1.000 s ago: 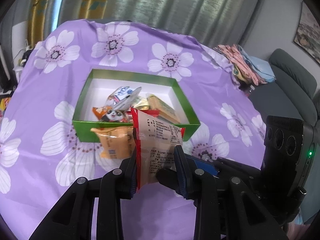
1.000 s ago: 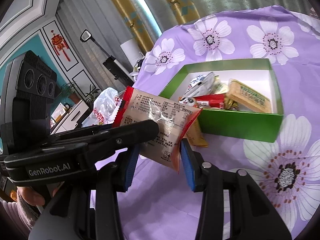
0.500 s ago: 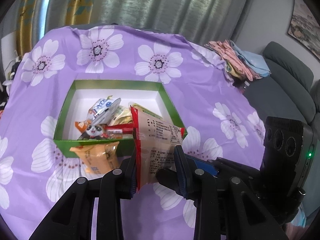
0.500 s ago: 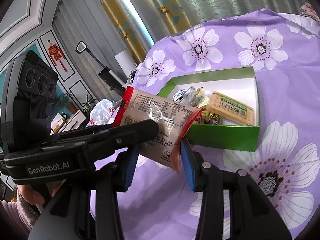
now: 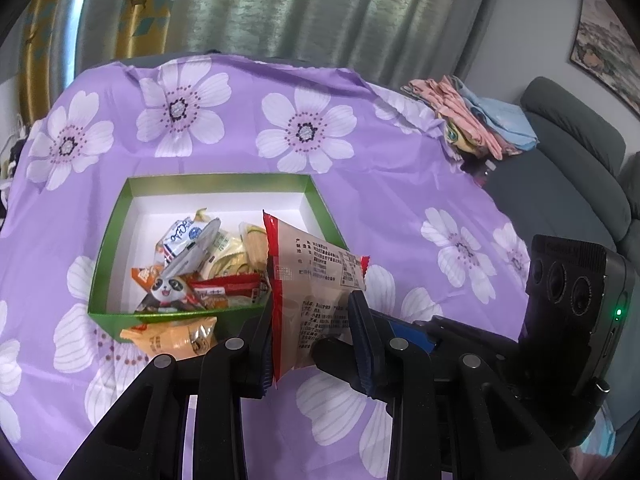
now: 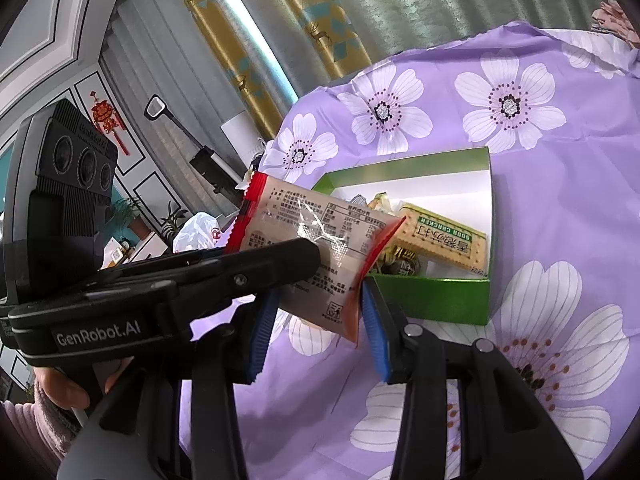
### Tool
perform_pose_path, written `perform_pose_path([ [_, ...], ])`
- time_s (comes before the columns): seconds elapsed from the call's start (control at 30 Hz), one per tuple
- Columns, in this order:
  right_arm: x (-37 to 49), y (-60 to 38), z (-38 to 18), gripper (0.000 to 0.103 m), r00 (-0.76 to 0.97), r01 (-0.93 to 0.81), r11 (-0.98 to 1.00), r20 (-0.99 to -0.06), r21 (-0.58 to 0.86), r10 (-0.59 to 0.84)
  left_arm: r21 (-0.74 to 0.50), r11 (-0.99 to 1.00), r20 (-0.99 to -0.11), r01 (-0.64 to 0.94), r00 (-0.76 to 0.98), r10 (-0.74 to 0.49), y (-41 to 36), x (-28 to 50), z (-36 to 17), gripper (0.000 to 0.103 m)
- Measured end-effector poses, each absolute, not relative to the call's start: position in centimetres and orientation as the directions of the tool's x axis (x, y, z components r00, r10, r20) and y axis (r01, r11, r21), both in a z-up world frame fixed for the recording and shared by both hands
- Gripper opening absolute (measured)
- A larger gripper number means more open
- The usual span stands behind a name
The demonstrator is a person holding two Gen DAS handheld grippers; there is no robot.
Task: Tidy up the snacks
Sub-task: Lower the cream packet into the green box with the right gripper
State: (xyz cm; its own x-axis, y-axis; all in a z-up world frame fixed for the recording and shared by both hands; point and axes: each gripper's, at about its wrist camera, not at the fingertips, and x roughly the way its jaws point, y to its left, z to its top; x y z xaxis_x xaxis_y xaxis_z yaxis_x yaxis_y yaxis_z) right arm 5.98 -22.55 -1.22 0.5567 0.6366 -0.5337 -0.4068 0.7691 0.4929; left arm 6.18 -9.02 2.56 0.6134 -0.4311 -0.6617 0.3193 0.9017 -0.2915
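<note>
A red-edged clear snack packet (image 5: 316, 280) is clamped between both pairs of jaws and held above the table. My left gripper (image 5: 312, 316) is shut on its lower part; my right gripper (image 6: 316, 312) is shut on the same packet (image 6: 316, 240), crossing the left gripper. Just beyond stands an open green box (image 5: 120, 216) with white inside, holding several snacks: a panda packet (image 5: 168, 288), a red bar (image 5: 228, 286) and a green cracker pack (image 6: 444, 240). An orange packet (image 5: 172, 336) lies on the cloth against the box's near wall.
The table has a purple cloth with white flowers (image 5: 304, 132). Folded cloths (image 5: 472, 120) lie at its far right edge, beside a grey sofa (image 5: 572, 148). A white plastic bag (image 6: 200, 232) sits off the table's left side. Curtains hang behind.
Both grippers, still holding the packet together, have moved right and slightly away from the box; the box now sits further left in the left wrist view and smaller in the right.
</note>
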Motion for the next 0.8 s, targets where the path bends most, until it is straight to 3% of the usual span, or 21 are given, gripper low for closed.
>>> perform_pose_path([
  [0.8, 12.5, -22.3, 0.3, 0.042, 0.566, -0.432, 0.755, -0.503, 0.494, 0.653, -0.292, 0.901, -0.648, 0.321, 0.626, -0.433, -8.2, 12.4, 4.5, 0.033],
])
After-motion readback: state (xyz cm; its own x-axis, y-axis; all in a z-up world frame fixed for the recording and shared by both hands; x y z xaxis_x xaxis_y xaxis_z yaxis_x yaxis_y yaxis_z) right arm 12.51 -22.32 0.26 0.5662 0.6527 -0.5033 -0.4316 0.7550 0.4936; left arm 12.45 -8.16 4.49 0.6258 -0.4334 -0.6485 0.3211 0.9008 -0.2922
